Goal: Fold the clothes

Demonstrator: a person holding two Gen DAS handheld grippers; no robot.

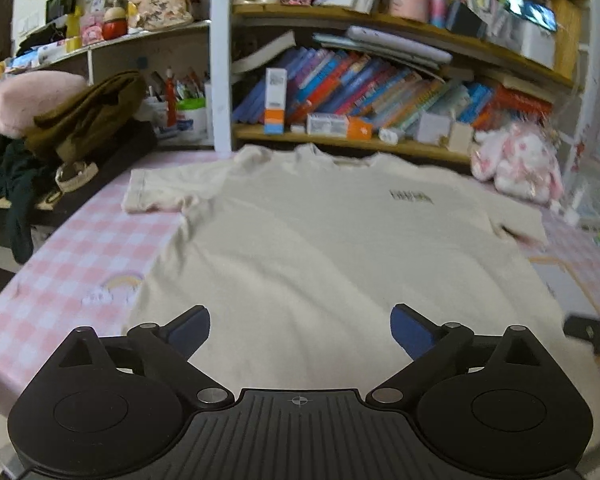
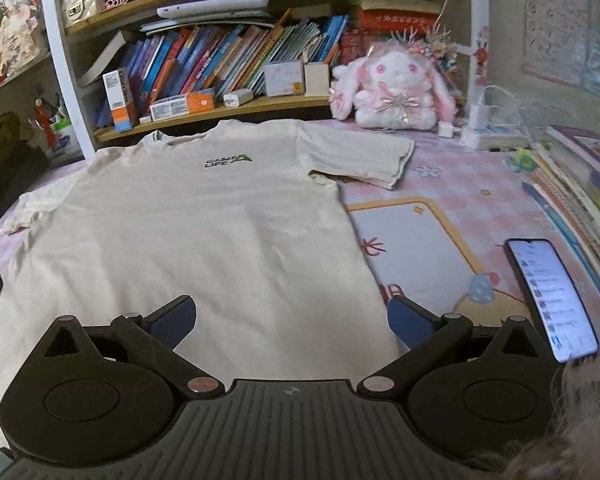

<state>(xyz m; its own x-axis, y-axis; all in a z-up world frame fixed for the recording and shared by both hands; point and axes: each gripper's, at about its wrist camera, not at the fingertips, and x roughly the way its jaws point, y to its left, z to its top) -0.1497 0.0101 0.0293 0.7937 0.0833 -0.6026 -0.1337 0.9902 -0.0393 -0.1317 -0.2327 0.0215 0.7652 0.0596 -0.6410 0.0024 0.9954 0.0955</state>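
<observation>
A cream T-shirt (image 1: 320, 240) (image 2: 188, 232) lies flat and face up on the pink checked table (image 1: 80, 248) (image 2: 460, 168). Its collar points toward the bookshelf, both short sleeves are spread out, and a small dark logo shows on the chest. My left gripper (image 1: 300, 316) hovers over the lower part of the shirt, jaws wide apart, with nothing between the blue pads (image 1: 192, 328). My right gripper (image 2: 291, 308) is open too, above the shirt's lower right side. Its right pad (image 2: 408, 320) is past the shirt's side edge.
A lit phone (image 2: 552, 296) lies on the table at the right, beside stacked books (image 2: 580, 184). A pink plush rabbit (image 2: 396, 92) (image 1: 516, 164) and a power strip (image 2: 492, 136) sit at the back right. A bookshelf (image 1: 340, 140) runs behind. Piled clothes (image 1: 80, 116) sit at the left.
</observation>
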